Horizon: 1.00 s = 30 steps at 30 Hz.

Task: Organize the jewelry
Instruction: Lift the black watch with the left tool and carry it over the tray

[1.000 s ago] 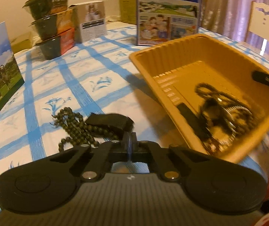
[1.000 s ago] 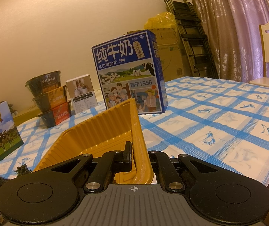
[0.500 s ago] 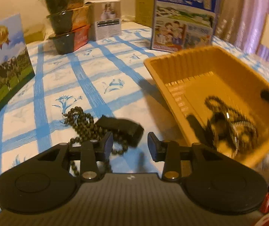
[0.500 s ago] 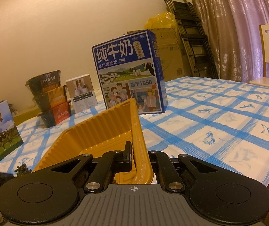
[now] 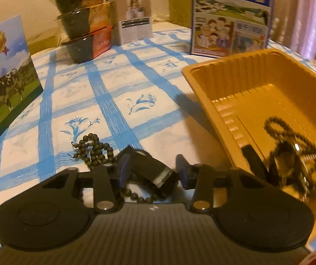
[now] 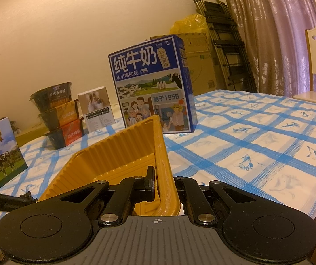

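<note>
Dark wooden beads, a bracelet (image 5: 92,149), lie in a loose heap on the table (image 5: 113,101), just ahead and left of my left hand-held gripper (image 5: 151,172). Between its fingers sits a small black block (image 5: 151,172) resting over part of the strand; I cannot tell what it is. The jaws have just been opening and now stand spread, the left finger at the block's edge, the right finger clear of it. Further right, the yellow tray (image 5: 235,75) already holds more dark bead strands and a watch-like piece (image 5: 295,161), blurred. My right hand-held gripper (image 6: 164,190) is pinched tight on the tray's near wall (image 6: 164,172), tilting it.

My worry: if I close now, the block may pivot out sideways, or I catch it together with a few beads, dragging the strand across the cloth. The tilted tray could also slip from that thin pinch and spill its contents.
</note>
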{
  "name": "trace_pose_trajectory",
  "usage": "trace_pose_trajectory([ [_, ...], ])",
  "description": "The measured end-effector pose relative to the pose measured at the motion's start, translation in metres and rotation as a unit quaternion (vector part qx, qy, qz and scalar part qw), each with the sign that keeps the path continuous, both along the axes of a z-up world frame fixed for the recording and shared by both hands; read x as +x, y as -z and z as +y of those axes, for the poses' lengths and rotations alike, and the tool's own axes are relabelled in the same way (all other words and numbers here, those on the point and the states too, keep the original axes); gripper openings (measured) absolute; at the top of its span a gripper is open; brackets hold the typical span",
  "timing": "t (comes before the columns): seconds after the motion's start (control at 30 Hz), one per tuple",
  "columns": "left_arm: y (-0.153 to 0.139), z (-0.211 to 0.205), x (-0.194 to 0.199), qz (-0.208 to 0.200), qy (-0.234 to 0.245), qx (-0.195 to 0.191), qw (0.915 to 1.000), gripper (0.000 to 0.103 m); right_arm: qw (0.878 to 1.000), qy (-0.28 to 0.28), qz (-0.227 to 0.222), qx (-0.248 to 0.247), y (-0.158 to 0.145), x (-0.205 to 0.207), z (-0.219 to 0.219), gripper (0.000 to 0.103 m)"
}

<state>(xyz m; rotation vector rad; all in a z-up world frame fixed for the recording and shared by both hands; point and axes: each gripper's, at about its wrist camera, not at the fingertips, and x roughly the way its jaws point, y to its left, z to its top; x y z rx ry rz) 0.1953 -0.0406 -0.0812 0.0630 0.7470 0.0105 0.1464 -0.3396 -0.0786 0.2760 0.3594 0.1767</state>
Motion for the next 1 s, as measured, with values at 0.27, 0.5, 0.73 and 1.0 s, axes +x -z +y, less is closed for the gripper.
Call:
trace_pose_trajectory([
  [0.27,0.002,0.026,-0.039,0.019,0.032,0.016,0.9992,0.021,1.0,0.001,0.0,-0.001,0.0,0.0,0.001,0.007],
  [0.5,-0.006,0.022,-0.031,0.006,0.051,0.026,0.9983,0.022,1.0,0.001,0.002,-0.002,0.0,0.001,0.002,0.007],
  [0.73,-0.005,0.004,-0.03,-0.002,0.078,0.071,0.9944,0.019,1.0,0.0,0.002,-0.003,0.0,0.001,0.002,0.007],
  [1.0,-0.015,-0.004,-0.068,0.009,0.111,0.044,0.9929,0.019,1.0,0.001,0.002,-0.003,0.0,0.001,0.002,0.007],
])
